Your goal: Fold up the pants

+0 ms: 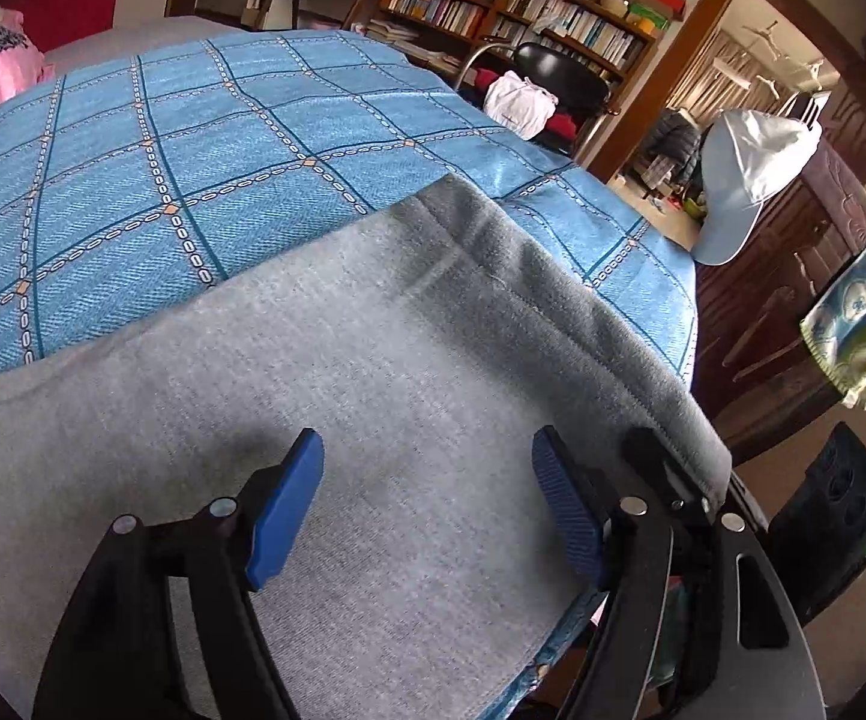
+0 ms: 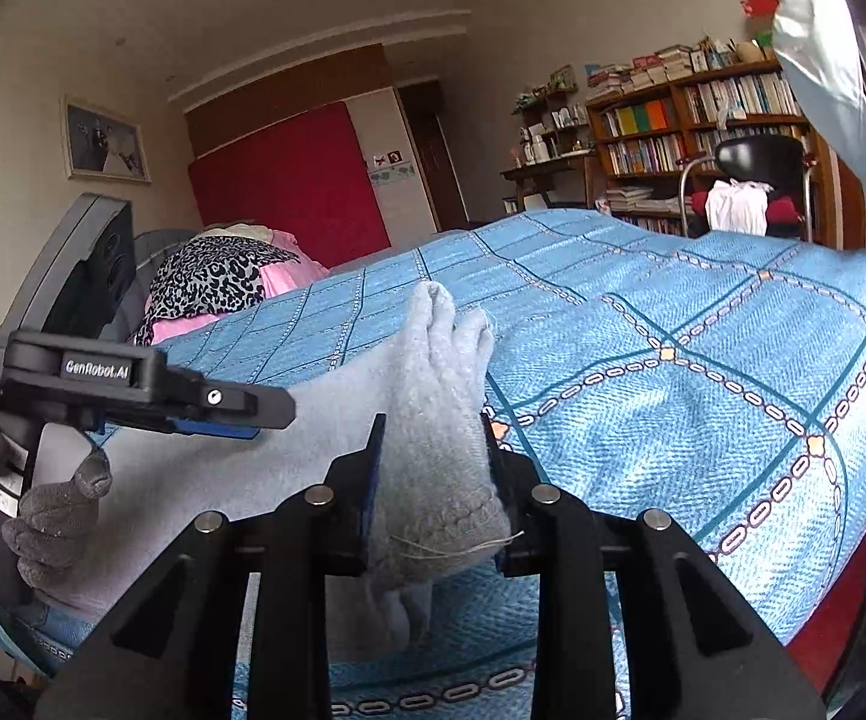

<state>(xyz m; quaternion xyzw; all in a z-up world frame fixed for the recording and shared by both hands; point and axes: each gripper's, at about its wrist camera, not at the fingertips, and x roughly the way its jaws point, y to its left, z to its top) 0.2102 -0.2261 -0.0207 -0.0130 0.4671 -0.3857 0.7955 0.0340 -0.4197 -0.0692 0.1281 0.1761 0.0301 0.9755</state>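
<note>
Pants (image 1: 372,420) lie flat under my left gripper (image 1: 426,510), soft and grey, on a blue checked blanket (image 1: 192,150). This gripper is wide open and holds nothing; its blue pads hang just over the cloth. A darker band (image 1: 583,324) of the pants, maybe the waist, runs along the right, near the bed's edge. Far off I see bookshelves (image 1: 493,6), a black chair (image 1: 559,72) with a white bag (image 1: 520,102), and a pale cap (image 1: 745,174) hanging at the right.

From my right gripper (image 2: 433,480), I see the jaws squeezed on a bunched end of the pants (image 2: 439,420). I think it is a leg cuff. The rest of the pants runs off to the left, where my gloved hand (image 2: 54,516) holds the left gripper (image 2: 216,420) above them. The blanket (image 2: 703,360) spreads far and right. A spotted cloth (image 2: 216,276) and a pink one (image 2: 294,270) sit at the far left, before a red panel (image 2: 288,186).

I think I am starting a fold. Next, my left gripper needs to pinch its own end, then both must lift and carry the cloth over evenly.
</note>
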